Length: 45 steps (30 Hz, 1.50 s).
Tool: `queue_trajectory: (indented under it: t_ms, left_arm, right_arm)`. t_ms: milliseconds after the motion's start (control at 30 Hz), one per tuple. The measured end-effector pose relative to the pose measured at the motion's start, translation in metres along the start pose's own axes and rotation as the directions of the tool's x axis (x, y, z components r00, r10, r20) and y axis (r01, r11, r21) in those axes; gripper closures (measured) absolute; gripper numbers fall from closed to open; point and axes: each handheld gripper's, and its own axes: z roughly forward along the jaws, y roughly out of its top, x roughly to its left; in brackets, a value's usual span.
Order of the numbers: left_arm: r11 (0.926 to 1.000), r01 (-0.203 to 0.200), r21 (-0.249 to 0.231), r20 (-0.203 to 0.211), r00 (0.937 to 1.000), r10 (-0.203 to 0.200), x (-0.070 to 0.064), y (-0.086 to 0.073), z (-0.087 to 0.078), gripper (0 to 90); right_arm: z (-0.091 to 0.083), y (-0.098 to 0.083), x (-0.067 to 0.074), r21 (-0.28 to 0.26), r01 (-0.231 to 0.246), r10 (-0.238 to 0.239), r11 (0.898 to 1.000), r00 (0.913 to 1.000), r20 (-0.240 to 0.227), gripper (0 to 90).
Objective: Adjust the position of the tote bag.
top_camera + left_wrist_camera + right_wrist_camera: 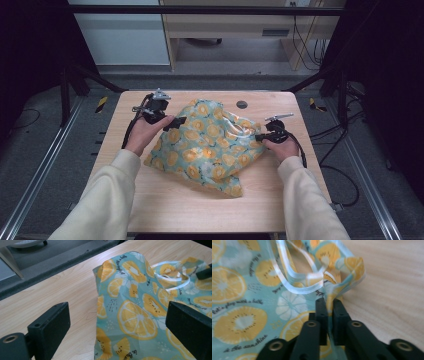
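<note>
Sleeved forearms are seen nearest, each hand carrying a claw. On the table (150, 200) a lemon-print bag (210, 145) lies crumpled at mid-table. A fold at its right edge is pinched by the right claw (329, 303), jaws pressed together on thin film. The left claw (117, 322) is held spread over the bag's left side, nothing gripped. With so little film caught, the fold could probably be pulled free or torn if lifted sharply.
</note>
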Motion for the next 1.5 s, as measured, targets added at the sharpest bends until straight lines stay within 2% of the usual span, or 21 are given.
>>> queue_trajectory:
  t_ms: [167,300,433,600,667,700,733,767,800,833,867,967,1033,1100,1200,1233,1333,1367,1433,1467,1500]
  left_arm:
    - [1.0,-0.005,0.007,-0.003,1.0,0.005,0.0,0.001,0.002,5.2]
    - [0.9999,-0.001,0.016,0.001,1.0,0.001,0.0,0.0,0.008,4.9]
    - [0.9981,0.009,0.062,0.007,0.9999,-0.009,0.004,-0.005,0.02,4.5]
    - [0.993,0.051,0.106,0.026,0.9982,-0.054,0.007,-0.012,0.037,4.2]
    - [0.991,0.051,0.124,0.027,0.9981,-0.055,0.007,-0.014,0.041,4.4]
    - [0.9866,0.043,0.157,0.049,0.9975,-0.052,0.005,-0.018,0.048,4.8]
    - [0.9866,0.043,0.157,0.049,0.9975,-0.052,0.005,-0.018,0.048,7.3]
    - [0.9814,0.036,0.189,0.075,0.9959,-0.051,0.001,-0.02,0.053,11.5]
    - [0.9809,0.024,0.193,0.073,0.9966,-0.039,-0.001,-0.021,0.054,15.9]
    - [0.9822,0.025,0.186,0.059,0.9976,-0.036,-0.002,-0.022,0.054,22.8]
    - [0.9825,0.033,0.183,0.046,0.9981,-0.042,-0.002,-0.024,0.055,35.0]
    - [0.9781,0.032,0.205,0.051,0.9977,-0.043,-0.001,-0.027,0.056,57.9]
    - [0.976,0.012,0.217,0.064,0.9976,-0.027,-0.001,-0.032,0.056,68.5]
    - [0.9768,0.003,0.214,0.066,0.9977,-0.018,-0.001,-0.033,0.055,79.1]
    - [0.982,0.009,0.189,0.061,0.9979,-0.021,-0.001,-0.035,0.049,87.5]
    - [0.9875,0.024,0.156,0.045,0.9985,-0.031,0.0,-0.035,0.042,88.6]
    - [0.9916,0.041,0.123,0.029,0.9986,-0.045,0.001,-0.034,0.032,89.6]
    - [0.9955,0.05,0.081,0.008,0.9987,-0.051,0.001,-0.033,0.022,90.0]
    - [0.9979,0.047,0.044,-0.008,0.9989,-0.047,0.0,-0.032,0.011,90.0]
    - [0.9979,0.047,0.044,-0.008,0.9989,-0.047,0.0,-0.032,0.011,90.0]
    - [0.9992,0.041,0.002,-0.027,0.9988,-0.041,-0.003,-0.03,-0.001,90.0]
  right_arm:
    - [-0.012,0.007,0.006,-0.069,0.035,-0.034,0.997,0.9994,0.005,89.8]
    - [-0.017,0.008,0.009,-0.085,0.042,-0.042,0.995,0.9991,0.002,89.7]
    - [-0.018,0.008,0.01,-0.086,0.049,-0.049,0.995,0.9988,-0.002,89.7]
    - [-0.019,0.01,0.014,-0.092,0.063,-0.064,0.994,0.9979,-0.01,89.5]
    - [-0.019,0.01,0.014,-0.095,0.066,-0.067,0.993,0.9977,-0.011,89.5]
    - [-0.019,0.01,0.014,-0.097,0.063,-0.065,0.993,0.9978,-0.012,89.6]
    - [-0.019,0.01,0.014,-0.097,0.063,-0.065,0.993,0.9978,-0.012,89.6]
    - [-0.019,0.01,0.014,-0.097,0.063,-0.064,0.993,0.9978,-0.015,89.7]
    - [-0.019,0.01,0.014,-0.096,0.063,-0.065,0.993,0.9978,-0.014,89.7]
    - [-0.019,0.01,0.014,-0.094,0.067,-0.068,0.993,0.9975,-0.015,89.8]
    - [-0.02,0.01,0.014,-0.092,0.07,-0.072,0.993,0.9973,-0.016,89.8]
    - [-0.021,0.01,0.015,-0.089,0.069,-0.071,0.994,0.9974,-0.012,89.9]
    - [-0.022,0.01,0.014,-0.091,0.079,-0.08,0.993,0.9967,-0.011,89.9]
    - [-0.023,0.01,0.014,-0.091,0.08,-0.081,0.993,0.9967,-0.008,90.0]
    - [-0.027,0.01,0.015,-0.098,0.086,-0.086,0.991,0.9963,0.001,90.0]
    - [-0.029,0.01,0.016,-0.103,0.087,-0.087,0.991,0.9962,0.004,90.0]
    - [-0.034,0.011,0.017,-0.114,0.095,-0.094,0.989,0.9955,0.011,90.0]
    - [-0.041,0.012,0.019,-0.133,0.109,-0.107,0.985,0.9941,0.02,90.0]
    - [-0.048,0.012,0.02,-0.147,0.117,-0.115,0.982,0.9931,0.025,90.0]
    - [-0.048,0.012,0.02,-0.147,0.117,-0.115,0.982,0.9931,0.025,90.0]
    - [-0.058,0.012,0.023,-0.173,0.125,-0.122,0.977,0.9921,0.03,90.0]
